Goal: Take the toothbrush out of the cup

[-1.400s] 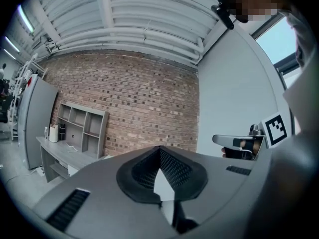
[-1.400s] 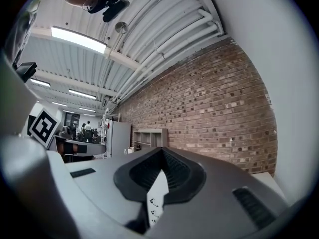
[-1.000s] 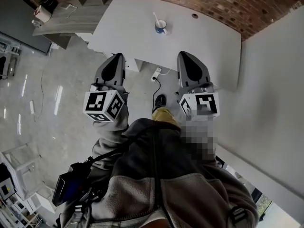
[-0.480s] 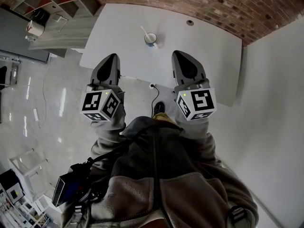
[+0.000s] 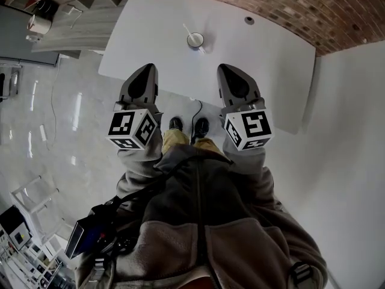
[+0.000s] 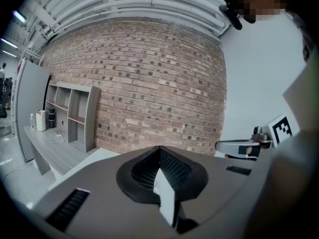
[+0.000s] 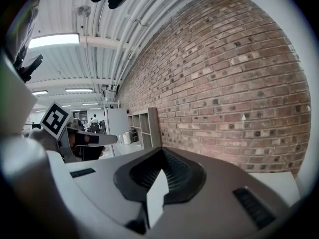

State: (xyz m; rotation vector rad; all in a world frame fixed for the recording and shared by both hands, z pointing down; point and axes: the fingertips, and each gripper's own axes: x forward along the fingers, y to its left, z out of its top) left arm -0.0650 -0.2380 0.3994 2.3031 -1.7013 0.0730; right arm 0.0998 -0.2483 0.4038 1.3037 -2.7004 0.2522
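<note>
Brick wall [image 5: 289, 5] backs a white table [image 5: 258, 59]. Your left gripper [image 5: 149, 68] and right gripper [image 5: 223, 68] are both pinched closed on nothing, parked over the near edge, likely because you're not yet in reach. Cup [image 5: 194, 40] stands well ahead, between both claws; toothbrush [image 5: 187, 30] leans toward the left claw's side.
</note>
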